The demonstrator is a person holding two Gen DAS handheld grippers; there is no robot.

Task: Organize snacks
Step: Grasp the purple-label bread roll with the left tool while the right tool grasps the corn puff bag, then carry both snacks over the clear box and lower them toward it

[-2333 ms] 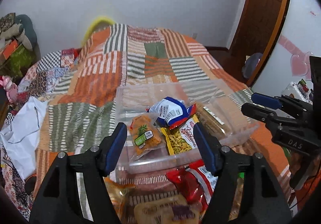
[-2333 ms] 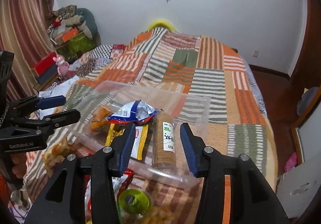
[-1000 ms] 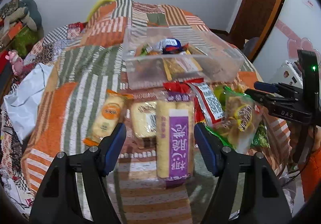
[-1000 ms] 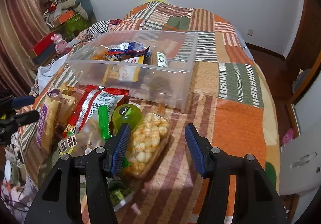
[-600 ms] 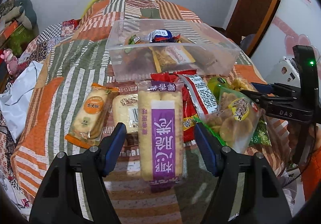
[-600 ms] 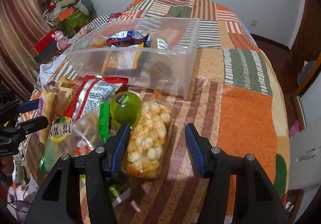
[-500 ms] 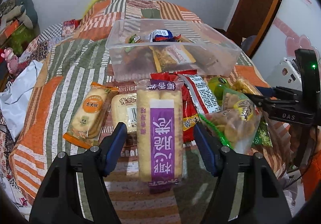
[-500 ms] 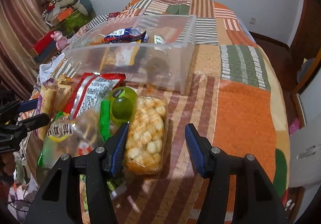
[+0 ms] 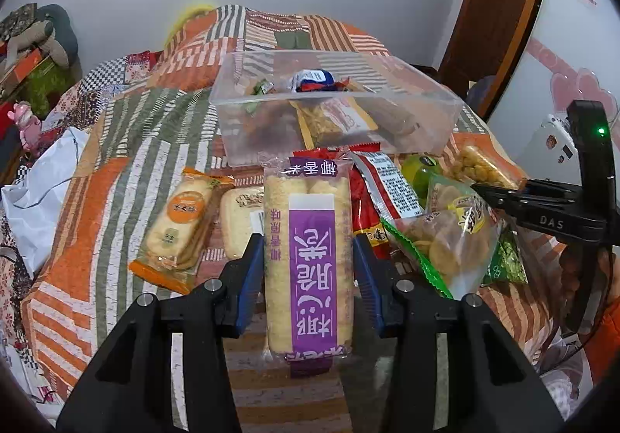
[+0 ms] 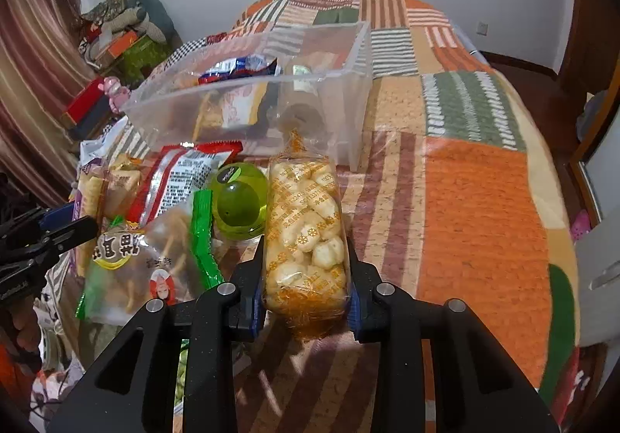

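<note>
A long pack of rice crackers with a purple label (image 9: 308, 200) lies on the patchwork bedspread. My left gripper (image 9: 308, 251) is closing on it, and both blue pads touch its sides. A clear bag of pale puffed balls with orange print (image 10: 302, 208) sits between the closing jaws of my right gripper (image 10: 306, 258), pads pressed on its lower end. Behind both stands a clear plastic bin (image 9: 426, 115) holding several snack packs. The left view shows the right gripper (image 9: 500, 196) at the right edge. The left gripper (image 10: 73, 223) appears at the far left of the right view.
Loose snacks lie between the grippers: an orange cracker pack (image 9: 178, 227), a red bag (image 10: 182, 173), a green round container (image 10: 238, 206) and a green-edged chips bag (image 10: 143, 258). A white plastic bag (image 9: 35, 192) lies at the left bed edge. The bedspread (image 10: 484, 200) runs on to the right.
Both grippers came back from the bin and dropped toward the loose snacks. The left jaws narrowed onto the purple pack and the right jaws onto the puffed-ball bag.
</note>
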